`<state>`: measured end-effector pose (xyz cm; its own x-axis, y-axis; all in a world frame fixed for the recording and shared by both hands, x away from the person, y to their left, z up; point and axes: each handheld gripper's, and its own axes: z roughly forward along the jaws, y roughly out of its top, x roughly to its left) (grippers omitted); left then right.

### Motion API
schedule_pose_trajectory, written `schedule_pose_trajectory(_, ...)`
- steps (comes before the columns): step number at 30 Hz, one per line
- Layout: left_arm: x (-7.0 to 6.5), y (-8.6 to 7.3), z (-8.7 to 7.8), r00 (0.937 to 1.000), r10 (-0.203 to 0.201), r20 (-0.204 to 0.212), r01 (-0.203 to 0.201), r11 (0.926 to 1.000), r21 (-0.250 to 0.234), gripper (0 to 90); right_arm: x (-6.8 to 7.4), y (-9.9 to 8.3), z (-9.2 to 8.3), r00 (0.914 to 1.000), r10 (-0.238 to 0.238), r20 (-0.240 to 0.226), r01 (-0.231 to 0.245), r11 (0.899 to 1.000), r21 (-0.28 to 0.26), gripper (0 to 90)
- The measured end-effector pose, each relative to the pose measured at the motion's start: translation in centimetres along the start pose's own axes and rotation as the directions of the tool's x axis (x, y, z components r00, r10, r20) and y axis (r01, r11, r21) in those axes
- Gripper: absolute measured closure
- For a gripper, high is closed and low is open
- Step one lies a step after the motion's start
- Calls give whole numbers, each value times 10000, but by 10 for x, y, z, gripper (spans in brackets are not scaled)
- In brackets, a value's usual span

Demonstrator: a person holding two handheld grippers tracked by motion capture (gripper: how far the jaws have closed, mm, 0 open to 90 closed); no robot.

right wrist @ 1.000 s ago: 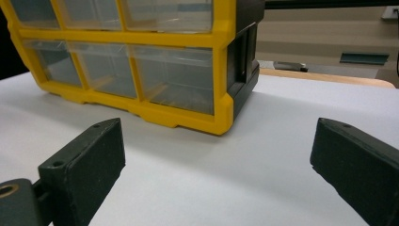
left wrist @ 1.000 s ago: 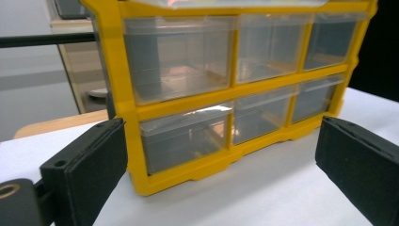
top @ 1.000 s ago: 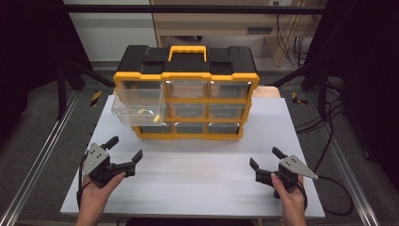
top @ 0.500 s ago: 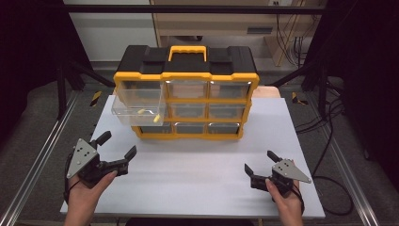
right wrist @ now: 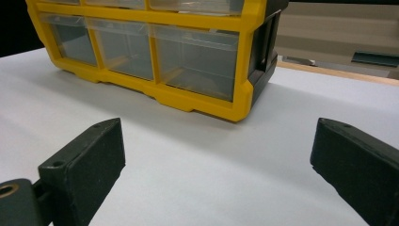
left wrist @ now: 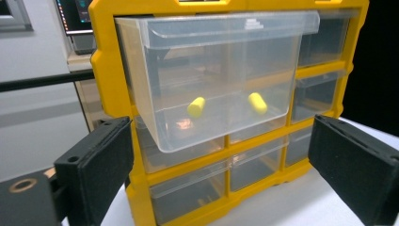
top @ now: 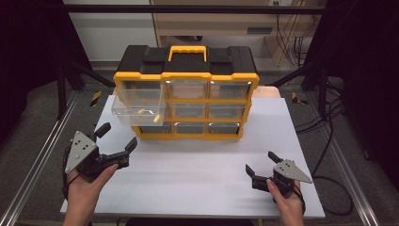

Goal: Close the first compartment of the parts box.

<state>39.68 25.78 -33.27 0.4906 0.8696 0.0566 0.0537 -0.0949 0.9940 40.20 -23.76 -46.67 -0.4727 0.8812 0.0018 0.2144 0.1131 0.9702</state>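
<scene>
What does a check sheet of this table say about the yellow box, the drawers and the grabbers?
Surface: white table, bare in front of the box.
Job's things: yellow box with clear drawers; the top left drawer is pulled out, with two yellow plugs inside. The other drawers are pushed in.
Clutter: nothing seen.
Grippers: left gripper open, held by no thing, aimed at the pulled-out drawer; its jaws have just been closing a little with nothing between them. Right gripper open, holding nothing, low over the table.
Cables: a black cable trails off the right edge; more hang behind at the right.
Surroundings: dark frame bars, grey floor, a cabinet behind.
</scene>
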Motion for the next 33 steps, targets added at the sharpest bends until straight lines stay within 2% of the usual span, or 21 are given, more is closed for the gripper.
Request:
schedule_pose_trajectory(3,-1,2,-1,10000,-70,53,69,9999,120,112,0,0,0,10000,50,0,-50,10000,-2,40)
schedule_pose_trajectory(6,-2,4,-3,9999,37,-125,-36,10000,90,158,0,0,0,9999,106,-36,-106,9999,60,38)
schedule_pose_trajectory(9,-2,4,-4,9999,-72,-94,73,9998,161,192,1,0,2,9999,118,-34,-117,9999,121,38)
schedule_pose_trajectory(18,-6,4,-4,9999,-20,-105,23,9996,269,462,3,0,3,9997,134,-180,-131,9998,174,37)
schedule_pose_trajectory(20,-6,4,-2,10000,-59,71,57,9995,316,550,4,0,2,9997,142,-204,-138,9997,196,35)
schedule_pose_trajectory(21,-7,3,-1,9996,-17,287,8,9995,319,607,4,0,2,9997,147,-205,-143,9997,193,35)
schedule_pose_trajectory(24,-8,2,0,9987,99,493,-119,9991,404,759,2,-1,2,9997,142,-175,-140,9998,152,35)
schedule_pose_trajectory(28,-10,2,4,9983,68,581,-101,9984,564,847,2,0,2,9997,129,-210,-126,9999,115,34)
schedule_pose_trajectory(30,-11,2,6,9968,84,789,-144,9970,754,883,3,0,2,9996,92,-276,-89,9999,102,34)
schedule_pose_trajectory(33,-12,0,8,9949,345,949,-441,9939,1015,893,5,1,2,9994,69,-343,-69,10000,9,33)
